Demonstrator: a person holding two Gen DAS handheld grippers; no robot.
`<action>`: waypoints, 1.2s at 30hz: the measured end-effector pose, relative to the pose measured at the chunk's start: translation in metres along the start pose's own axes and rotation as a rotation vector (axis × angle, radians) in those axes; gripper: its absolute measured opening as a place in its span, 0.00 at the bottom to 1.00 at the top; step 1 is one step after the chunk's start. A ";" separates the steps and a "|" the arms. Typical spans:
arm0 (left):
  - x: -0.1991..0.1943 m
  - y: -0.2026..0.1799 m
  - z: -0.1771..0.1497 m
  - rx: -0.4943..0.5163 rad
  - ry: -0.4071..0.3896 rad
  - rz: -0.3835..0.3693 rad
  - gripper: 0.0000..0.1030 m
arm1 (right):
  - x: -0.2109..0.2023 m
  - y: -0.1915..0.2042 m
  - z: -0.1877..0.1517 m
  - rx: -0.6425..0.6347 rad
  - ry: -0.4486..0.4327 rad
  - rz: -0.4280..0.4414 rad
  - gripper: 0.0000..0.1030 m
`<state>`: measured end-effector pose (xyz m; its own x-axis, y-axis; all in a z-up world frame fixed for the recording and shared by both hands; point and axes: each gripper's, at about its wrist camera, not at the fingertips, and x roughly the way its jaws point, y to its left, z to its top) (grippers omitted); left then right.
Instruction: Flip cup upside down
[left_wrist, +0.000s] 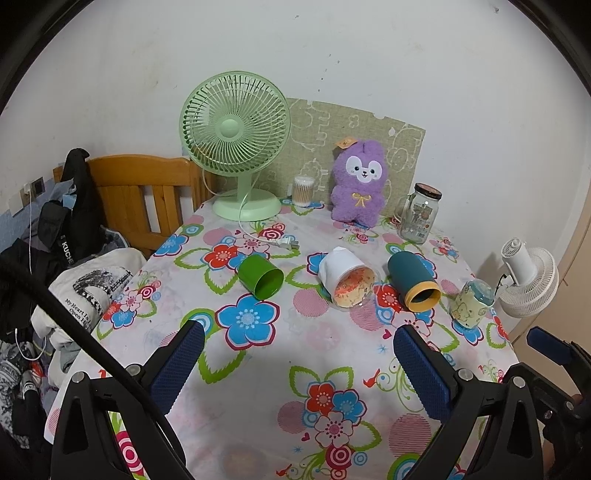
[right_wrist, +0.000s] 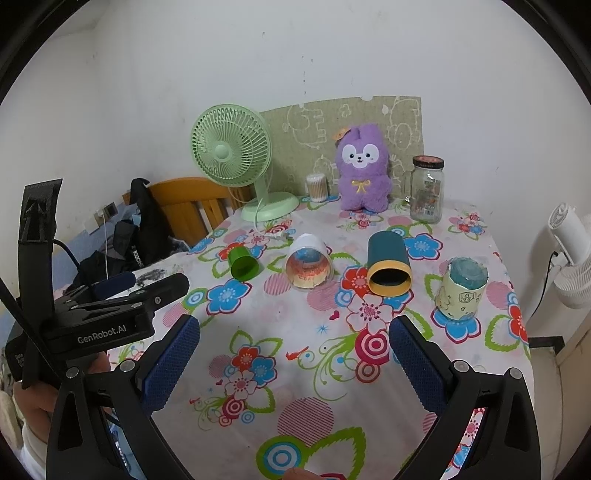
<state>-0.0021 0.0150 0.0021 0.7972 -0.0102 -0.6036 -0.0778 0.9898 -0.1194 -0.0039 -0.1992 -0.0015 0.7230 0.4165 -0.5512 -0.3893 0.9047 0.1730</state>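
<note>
- Left gripper (left_wrist: 299, 363): jaws apart, empty, hovering above the flowered worktop (left_wrist: 325, 369).
- Small green plastic cup (left_wrist: 260, 277) lies on its side ahead of it, mouth toward the cameras, nearest this gripper.
- White paper cup (left_wrist: 347, 280) and teal, yellow-rimmed cup (left_wrist: 413, 282) also lie sideways.
- Right gripper (right_wrist: 294, 363): apart, empty.
- Patterned cup (right_wrist: 461, 291) stands inverted.

Both pictures are bright, with soft, even room light. The flowery cloth surface (left_wrist: 258, 369) shows a faint grey shadow near the bottom. Straight lines bend at the round, black edges. Everything looks sharp, and nothing shines too hard.
</note>
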 end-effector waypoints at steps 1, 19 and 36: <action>0.001 0.001 -0.001 0.001 0.002 0.001 1.00 | 0.001 0.000 0.000 0.001 0.003 0.000 1.00; 0.056 0.030 0.008 0.006 0.081 0.015 1.00 | 0.063 -0.012 0.027 0.007 0.126 -0.017 1.00; 0.143 0.047 0.038 0.171 0.176 0.036 1.00 | 0.194 0.014 0.092 -0.195 0.331 -0.037 1.00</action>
<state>0.1311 0.0654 -0.0595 0.6781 0.0158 -0.7348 0.0099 0.9995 0.0307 0.1835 -0.0974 -0.0316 0.5277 0.3040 -0.7931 -0.4911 0.8710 0.0071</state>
